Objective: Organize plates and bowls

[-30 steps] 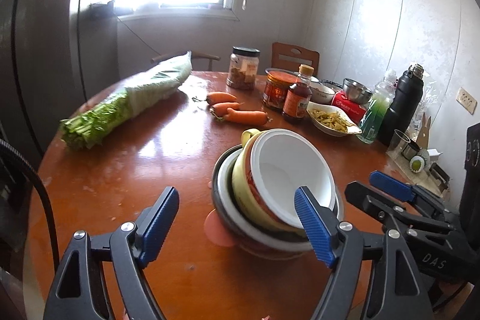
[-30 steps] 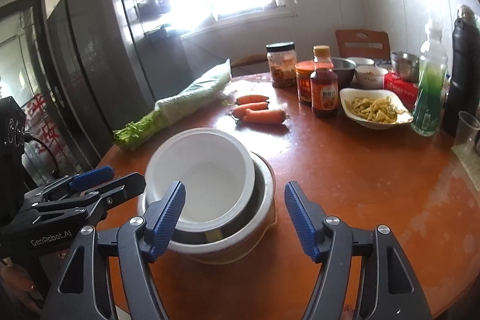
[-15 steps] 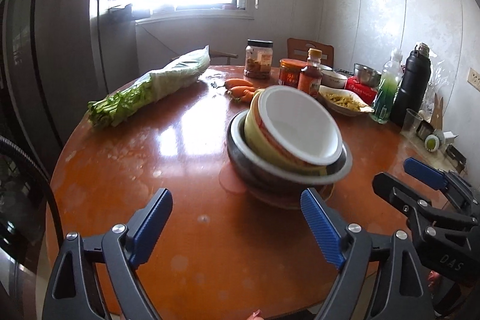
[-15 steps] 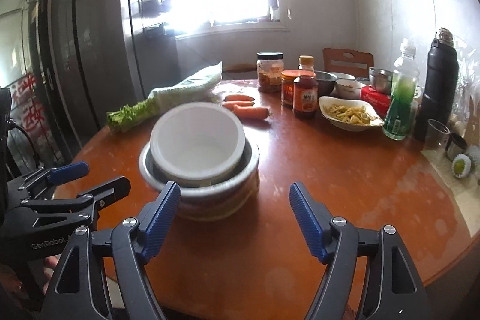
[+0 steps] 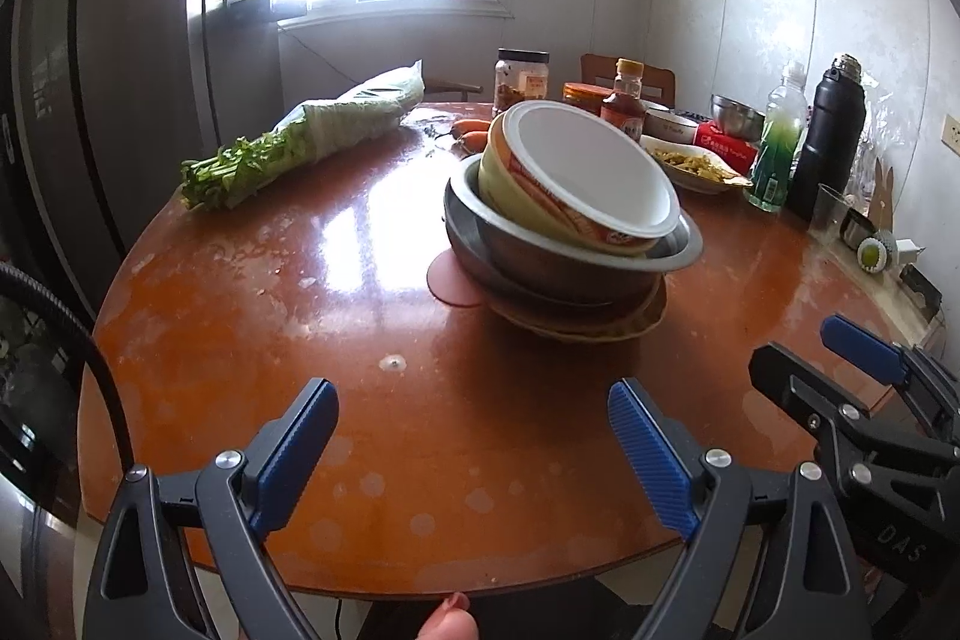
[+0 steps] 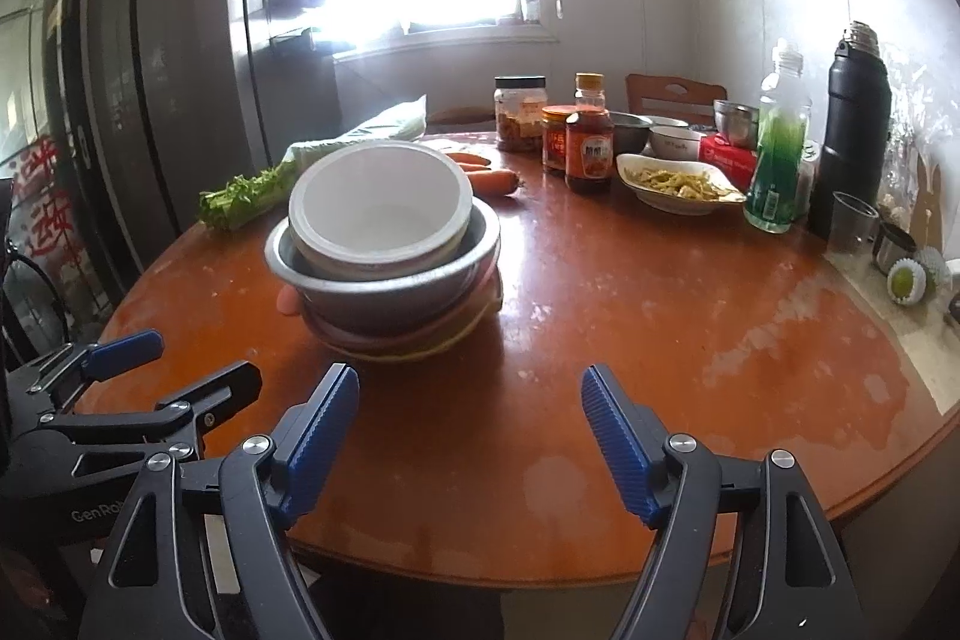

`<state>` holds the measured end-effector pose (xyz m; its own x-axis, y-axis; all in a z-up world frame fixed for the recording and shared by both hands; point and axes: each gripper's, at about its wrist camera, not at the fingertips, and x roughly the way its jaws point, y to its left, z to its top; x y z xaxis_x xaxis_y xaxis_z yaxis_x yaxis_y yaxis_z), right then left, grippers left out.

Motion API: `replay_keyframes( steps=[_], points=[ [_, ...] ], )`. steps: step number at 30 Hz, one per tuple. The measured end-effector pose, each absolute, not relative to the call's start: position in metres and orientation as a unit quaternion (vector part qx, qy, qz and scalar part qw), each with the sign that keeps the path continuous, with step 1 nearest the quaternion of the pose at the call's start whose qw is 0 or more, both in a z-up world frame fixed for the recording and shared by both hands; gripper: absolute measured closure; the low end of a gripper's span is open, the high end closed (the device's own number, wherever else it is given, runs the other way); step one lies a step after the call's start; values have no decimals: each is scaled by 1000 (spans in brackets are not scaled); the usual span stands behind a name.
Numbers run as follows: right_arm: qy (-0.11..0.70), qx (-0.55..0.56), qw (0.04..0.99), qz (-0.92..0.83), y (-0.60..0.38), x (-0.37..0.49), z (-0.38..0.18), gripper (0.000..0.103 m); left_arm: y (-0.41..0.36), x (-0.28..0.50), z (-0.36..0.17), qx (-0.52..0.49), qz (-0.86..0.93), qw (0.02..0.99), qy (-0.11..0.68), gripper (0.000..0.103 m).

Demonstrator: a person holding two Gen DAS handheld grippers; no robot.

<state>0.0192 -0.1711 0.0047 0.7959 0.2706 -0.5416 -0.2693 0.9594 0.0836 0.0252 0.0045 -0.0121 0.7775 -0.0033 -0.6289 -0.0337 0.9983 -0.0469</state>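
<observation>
Bowls stack [image 5: 570, 220] nested, tilted on plates; left gripper [image 5: 474, 454] and right gripper [image 6: 471, 436] both released, empty; task apparently finished.

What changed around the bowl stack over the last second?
Both tools, left and right, backed away from the bowl stack toward the table edge, their jaws just opening wider with nothing between them. The stack, with its white bowl tilted on top, stayed put, as did the food behind.
</observation>
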Motion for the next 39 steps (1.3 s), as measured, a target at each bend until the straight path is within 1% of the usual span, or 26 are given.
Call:
replay_keyframes(
  steps=[7, 39],
  points=[
    [284, -2, 948, 144, -171, 13, 0, 25, 4, 23, -20, -32, 12, 938, 344, 11],
    [294, 0, 944, 149, -170, 13, -6, 25, 7, 24, -22, -34, 18, 936, 351, 11]
  ],
)
